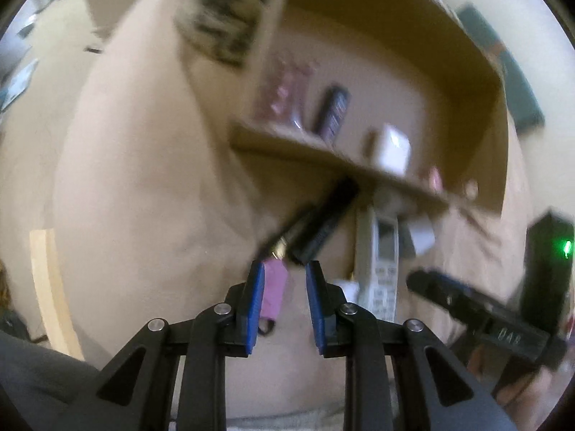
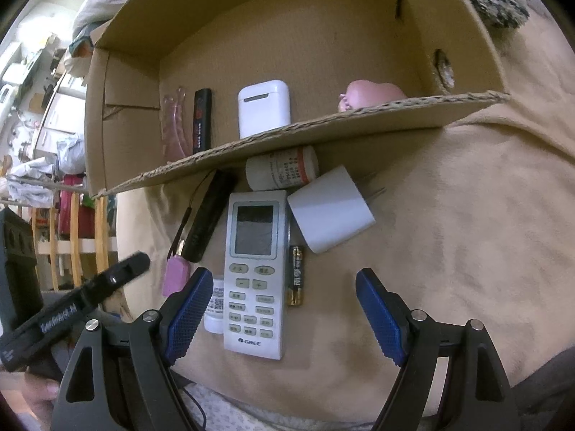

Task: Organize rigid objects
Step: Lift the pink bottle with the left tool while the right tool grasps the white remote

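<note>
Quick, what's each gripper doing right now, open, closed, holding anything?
Left gripper: fingers nearly closed; the pink tag lies against one, a grip cannot be told.
Right gripper: open wide, holding nothing, above the white remote.

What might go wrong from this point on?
1. The pink tag between the fingers of the left gripper touches only one pad and is corded to the black stick; lifting may drop it or drag the stick.
2. The open right gripper flanks the remote, but a battery and small bottle crowd its sides and might get pinched.
</note>
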The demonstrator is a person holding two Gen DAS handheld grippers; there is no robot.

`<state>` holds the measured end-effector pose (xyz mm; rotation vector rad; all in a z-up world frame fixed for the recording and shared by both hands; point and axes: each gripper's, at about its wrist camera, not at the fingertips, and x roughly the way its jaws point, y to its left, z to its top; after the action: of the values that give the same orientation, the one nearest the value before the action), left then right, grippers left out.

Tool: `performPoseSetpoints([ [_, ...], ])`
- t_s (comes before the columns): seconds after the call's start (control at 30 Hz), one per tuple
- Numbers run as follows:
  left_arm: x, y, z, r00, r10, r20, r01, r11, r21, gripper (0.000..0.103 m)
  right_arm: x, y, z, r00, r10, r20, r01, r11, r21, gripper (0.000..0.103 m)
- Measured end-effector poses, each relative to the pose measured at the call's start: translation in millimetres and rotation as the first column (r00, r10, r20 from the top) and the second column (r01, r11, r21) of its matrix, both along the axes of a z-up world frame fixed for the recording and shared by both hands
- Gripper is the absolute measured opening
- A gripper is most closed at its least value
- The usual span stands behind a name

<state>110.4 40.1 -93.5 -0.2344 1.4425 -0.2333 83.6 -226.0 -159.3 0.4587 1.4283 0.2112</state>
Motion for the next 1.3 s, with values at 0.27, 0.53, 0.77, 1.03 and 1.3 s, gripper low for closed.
performPoseSetpoints([
  [0.27,-7,-4,-27,0.997,-0.055,-0.051,0.059,0.994,0.093,0.021,0,-3,1,1.0,-0.011,0.001,0.011,1.0,0.01,0.087],
  [0.53,-6,-38,-49,0.997,-0.05,-0.067,0.059,0.988,0.144,0.022,-1,-6,2,1.0,-0.01,0.002,0.01,1.0,0.011,0.087],
  [0.77,-3,-68,-66,0.993,-0.097,-0.072,0.108,0.978,0.181,0.023,-1,-4,2,1.0,-0.007,0.004,0.007,1.0,0.009,0.087],
  [1.03,-7,-91,-63,0.985,-0.168,-0.036,0.172,0.958,0.23,0.023,-2,-8,3,1.0,-0.02,0.0,0.02,0.999,0.041,0.087],
  [1.3,-15,-33,4,0.994,-0.01,0.113,0.01,1.0,-0.001,0.023,0,3,-13,0.997,0.022,-0.078,-0.006,0.981,0.196,0.058],
])
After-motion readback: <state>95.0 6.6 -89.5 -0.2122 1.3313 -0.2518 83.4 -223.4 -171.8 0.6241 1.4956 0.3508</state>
